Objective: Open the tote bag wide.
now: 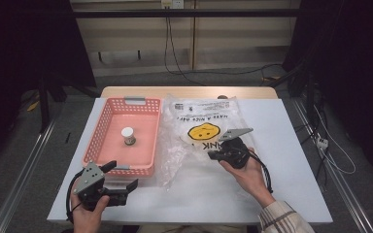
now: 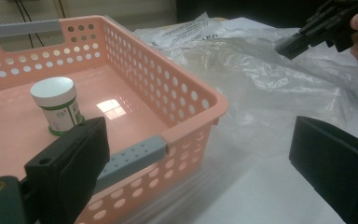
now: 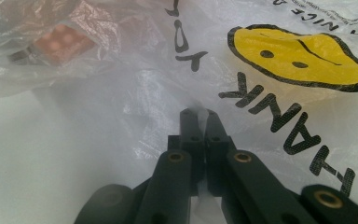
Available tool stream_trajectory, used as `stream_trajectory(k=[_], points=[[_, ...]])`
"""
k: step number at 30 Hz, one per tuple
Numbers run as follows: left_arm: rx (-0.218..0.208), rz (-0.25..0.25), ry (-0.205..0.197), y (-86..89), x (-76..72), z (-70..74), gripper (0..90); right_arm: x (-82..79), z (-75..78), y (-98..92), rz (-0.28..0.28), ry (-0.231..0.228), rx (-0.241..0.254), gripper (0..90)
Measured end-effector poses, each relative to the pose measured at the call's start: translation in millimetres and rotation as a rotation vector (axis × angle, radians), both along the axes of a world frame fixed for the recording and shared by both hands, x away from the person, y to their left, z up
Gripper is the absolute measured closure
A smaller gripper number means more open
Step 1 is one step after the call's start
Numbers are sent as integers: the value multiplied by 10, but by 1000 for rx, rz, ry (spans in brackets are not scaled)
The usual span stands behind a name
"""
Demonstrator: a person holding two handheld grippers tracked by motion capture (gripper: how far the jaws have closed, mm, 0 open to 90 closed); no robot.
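A clear plastic bag (image 1: 184, 145) with a yellow smiley face and black lettering lies crumpled on the white table, right of a pink perforated basket (image 1: 102, 127). My right gripper (image 1: 214, 155) rests on the bag's near part, its jaws shut with a fold of the bag's film (image 3: 121, 116) pinched at the tips (image 3: 199, 114). A small white-lidded jar (image 1: 128, 136) with a green label stands upright in the basket. My left gripper (image 1: 121, 175) is open at the basket's near right corner (image 2: 191, 93), holding nothing. The jar (image 2: 58, 105) is beyond its left jaw.
The white table (image 1: 291, 160) has bare room at the right and along the near edge. The bag (image 2: 261, 79) partly overlaps the basket's right side. In the left gripper view my right gripper (image 2: 298, 39) and a hand show at the top right. Cables run across the floor behind.
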State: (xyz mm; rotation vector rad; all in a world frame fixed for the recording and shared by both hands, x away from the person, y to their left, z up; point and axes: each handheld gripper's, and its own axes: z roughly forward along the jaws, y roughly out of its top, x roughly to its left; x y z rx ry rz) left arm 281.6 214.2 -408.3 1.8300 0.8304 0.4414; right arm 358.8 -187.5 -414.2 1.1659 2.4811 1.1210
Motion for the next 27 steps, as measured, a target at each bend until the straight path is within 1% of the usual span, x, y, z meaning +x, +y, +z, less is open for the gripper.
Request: stream_trajectory(k=[1,2,3,4,5,7,8,9,10,11,12,13,15,17,19,27], points=[[2,-1,1,1,1,0,46,0,0,0,0,0,0,900],[4,-1,0,2,1,1,47,-2,19,-12,-1,-6,21,890],[0,0,0,1,-1,1,47,-2,19,-12,-1,-6,21,859],[-1,0,0,1,-2,1,47,-1,27,-23,-3,-1,35,849],[0,-1,0,1,-1,2,46,-6,43,-31,-15,-8,25,900],[2,-1,0,1,0,1,47,-6,48,-35,-20,-10,20,900],[3,0,0,1,0,1,47,-6,53,-42,-21,-7,27,900],[3,-1,0,2,-1,2,46,-12,60,-44,-25,-14,29,900],[0,0,-1,1,-1,2,47,-13,65,-44,-23,-19,22,900],[0,1,-1,1,-1,2,47,-19,74,-42,-33,-30,13,900],[1,0,0,3,1,1,46,-21,86,-48,-31,-36,14,900],[3,0,-1,3,2,1,47,-26,111,-59,-37,-50,27,900],[3,1,-2,3,2,1,47,-26,123,-65,-35,-54,35,900],[1,2,-1,3,0,2,46,-32,174,-82,-36,-78,56,900],[-1,4,-2,4,0,2,46,-36,198,-86,-39,-86,61,900],[2,6,-4,3,1,4,47,-32,407,-125,-35,-164,91,900]])
